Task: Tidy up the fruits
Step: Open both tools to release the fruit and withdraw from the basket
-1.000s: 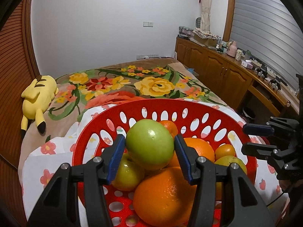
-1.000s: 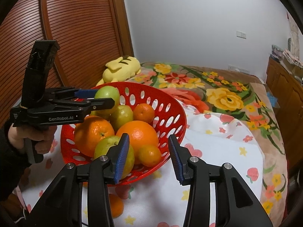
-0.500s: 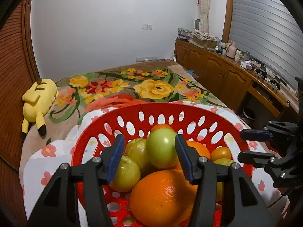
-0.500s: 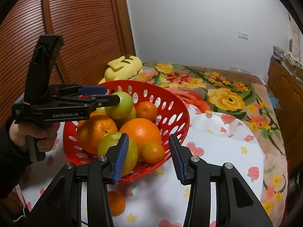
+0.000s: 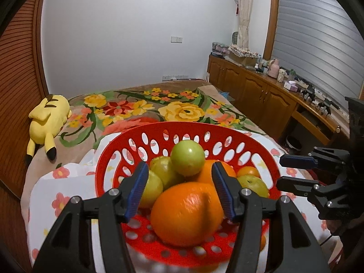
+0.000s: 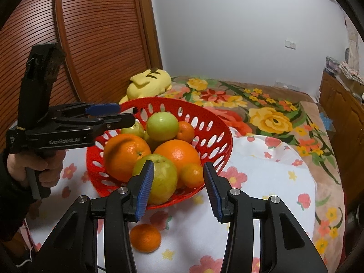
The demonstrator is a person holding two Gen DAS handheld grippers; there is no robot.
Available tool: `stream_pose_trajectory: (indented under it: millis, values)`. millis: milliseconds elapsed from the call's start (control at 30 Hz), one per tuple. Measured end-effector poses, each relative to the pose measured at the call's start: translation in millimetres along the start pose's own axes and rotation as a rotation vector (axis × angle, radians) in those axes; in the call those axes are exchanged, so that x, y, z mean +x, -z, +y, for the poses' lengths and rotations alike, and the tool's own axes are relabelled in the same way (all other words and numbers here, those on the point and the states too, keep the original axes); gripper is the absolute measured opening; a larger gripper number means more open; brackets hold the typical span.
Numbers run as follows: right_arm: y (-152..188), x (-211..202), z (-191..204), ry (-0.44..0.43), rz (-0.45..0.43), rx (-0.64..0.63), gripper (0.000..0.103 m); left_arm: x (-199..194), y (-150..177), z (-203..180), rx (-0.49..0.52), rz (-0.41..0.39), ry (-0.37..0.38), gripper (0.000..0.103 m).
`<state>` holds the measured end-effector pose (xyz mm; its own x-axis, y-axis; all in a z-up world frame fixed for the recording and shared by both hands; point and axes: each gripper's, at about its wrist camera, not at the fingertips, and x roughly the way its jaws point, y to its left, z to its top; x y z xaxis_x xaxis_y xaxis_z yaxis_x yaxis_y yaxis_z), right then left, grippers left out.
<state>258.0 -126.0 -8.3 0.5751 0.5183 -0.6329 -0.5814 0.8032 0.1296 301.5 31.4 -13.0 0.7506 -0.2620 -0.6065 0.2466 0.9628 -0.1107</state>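
Right wrist view: both jaws released, empty. Green apple [image 6: 162, 125] perched atop heaped red basket [image 6: 218, 122]; could roll off if nudged.

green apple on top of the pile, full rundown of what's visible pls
The green apple is round, smooth and glossy, pale green with a small stem dimple facing up. It sits upright at the top of the fruit heap in the red basket, resting on the other green fruits and oranges beneath it. Neither hand-held gripper touches it; both are open.

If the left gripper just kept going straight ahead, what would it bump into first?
Probably the big orange at the near side of the red basket, right between the open left gripper fingers; depth is hard to judge.
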Motion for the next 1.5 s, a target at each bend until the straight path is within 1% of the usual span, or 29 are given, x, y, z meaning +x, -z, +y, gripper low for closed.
stream_pose_trajectory:
  millis: [200, 267, 500, 667, 933, 1133, 1200, 1233, 1267, 1333, 1500]
  values:
    - [10, -19, 16, 0.004, -0.012, 0.003, 0.045, -29, 13, -3, 0.002, -0.027, -0.008, 0.059]
    - [14, -25, 21, 0.006, -0.013, 0.002, 0.045, -37, 17, -5, 0.004, -0.031, -0.008, 0.062]
    - [28, -48, 46, 0.024, -0.018, -0.013, 0.045, -71, 33, -11, 0.012, -0.054, -0.008, 0.065]
    - [35, -63, 61, 0.025, -0.034, -0.015, 0.046, -89, 45, -14, 0.024, -0.064, -0.02, 0.067]
    - [46, -73, 80, 0.033, -0.041, -0.024, 0.048, -107, 58, -13, 0.008, -0.087, -0.033, 0.069]
    - [53, -68, 80, 0.046, -0.03, -0.02, 0.05, -106, 69, -14, 0.008, -0.081, -0.02, 0.073]
    - [55, -62, 77, 0.054, -0.022, -0.015, 0.051, -103, 74, -14, 0.011, -0.073, -0.027, 0.074]
    - [57, -60, 76, 0.056, -0.02, -0.013, 0.052, -101, 76, -14, 0.011, -0.069, -0.031, 0.076]
    - [58, -58, 75, 0.055, -0.018, -0.009, 0.053, -99, 79, -13, 0.01, -0.064, -0.031, 0.079]
    - [60, -53, 73, 0.056, -0.015, -0.005, 0.054, -94, 84, -14, 0.008, -0.049, -0.011, 0.081]
    - [65, -41, 70, 0.061, -0.001, -0.006, 0.056, -80, 92, -12, -0.001, -0.008, 0.001, 0.084]
